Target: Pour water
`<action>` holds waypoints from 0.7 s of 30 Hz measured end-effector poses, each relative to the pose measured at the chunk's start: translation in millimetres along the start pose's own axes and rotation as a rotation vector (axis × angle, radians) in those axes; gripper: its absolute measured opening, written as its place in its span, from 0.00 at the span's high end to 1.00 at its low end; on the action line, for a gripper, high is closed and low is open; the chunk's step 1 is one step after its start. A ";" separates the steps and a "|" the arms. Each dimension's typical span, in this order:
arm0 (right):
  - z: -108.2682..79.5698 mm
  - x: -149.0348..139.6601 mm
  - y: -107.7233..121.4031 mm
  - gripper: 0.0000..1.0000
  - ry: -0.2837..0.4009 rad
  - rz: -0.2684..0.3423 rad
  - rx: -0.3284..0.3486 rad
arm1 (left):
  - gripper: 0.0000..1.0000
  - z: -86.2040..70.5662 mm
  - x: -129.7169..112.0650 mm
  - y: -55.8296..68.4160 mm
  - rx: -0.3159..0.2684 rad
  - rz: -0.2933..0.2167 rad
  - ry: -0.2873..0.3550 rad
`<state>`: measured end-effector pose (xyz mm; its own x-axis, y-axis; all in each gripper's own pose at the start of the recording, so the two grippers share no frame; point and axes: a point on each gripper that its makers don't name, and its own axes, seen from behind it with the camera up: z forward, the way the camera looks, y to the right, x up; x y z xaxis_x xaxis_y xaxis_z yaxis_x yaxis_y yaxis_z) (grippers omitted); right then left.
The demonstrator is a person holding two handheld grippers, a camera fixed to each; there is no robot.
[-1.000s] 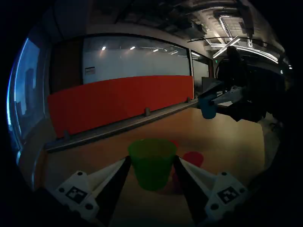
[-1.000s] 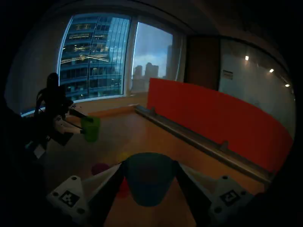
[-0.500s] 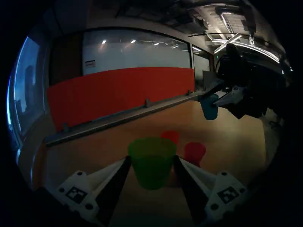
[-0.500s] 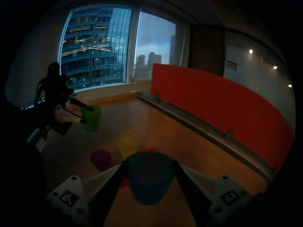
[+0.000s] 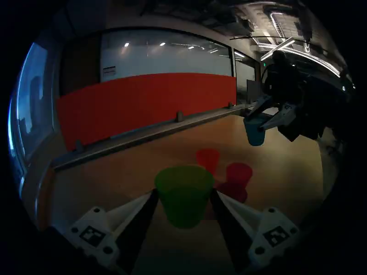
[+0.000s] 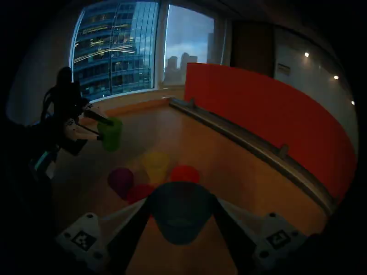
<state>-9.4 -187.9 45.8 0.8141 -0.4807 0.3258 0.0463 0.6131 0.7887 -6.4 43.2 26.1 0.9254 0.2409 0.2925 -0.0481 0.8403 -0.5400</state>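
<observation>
Green cup [image 5: 184, 196], translucent and upright, sits clamped between the left gripper's [image 5: 184, 191] fingers. The right gripper [image 6: 180, 201] likewise grasps the blue cup [image 6: 180, 215]. Bare wooden table [image 5: 284, 174] runs ahead of each claw to the red divider [image 5: 147, 103]. Just past the right claw's tips stand a purple cup [image 6: 120, 180] and a yellow cup [image 6: 155, 164]. In the left gripper view a red cup [image 5: 207, 160] stands just beyond the tips.

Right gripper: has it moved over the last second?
Yes. The right gripper has tilted downward: the red partition sits higher in its view, and the yellow cup on the table now shows plainly.
</observation>
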 end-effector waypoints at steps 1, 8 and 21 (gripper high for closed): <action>1.2 -3.1 0.1 0.07 -0.006 0.000 0.000 | 0.19 0.7 -2.6 0.1 0.000 0.000 -0.006; 10.3 -19.2 -0.7 0.07 -0.033 -0.002 0.001 | 0.18 7.5 -15.4 1.7 -0.006 0.003 -0.039; 26.2 -44.6 -3.4 0.07 -0.068 0.010 0.008 | 0.19 24.1 -41.3 8.9 -0.033 0.003 -0.098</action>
<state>-61.0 -184.9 42.2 0.7735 -0.5163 0.3677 0.0338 0.6129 0.7894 -54.1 52.4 28.2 0.8841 0.2913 0.3654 -0.0371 0.8232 -0.5666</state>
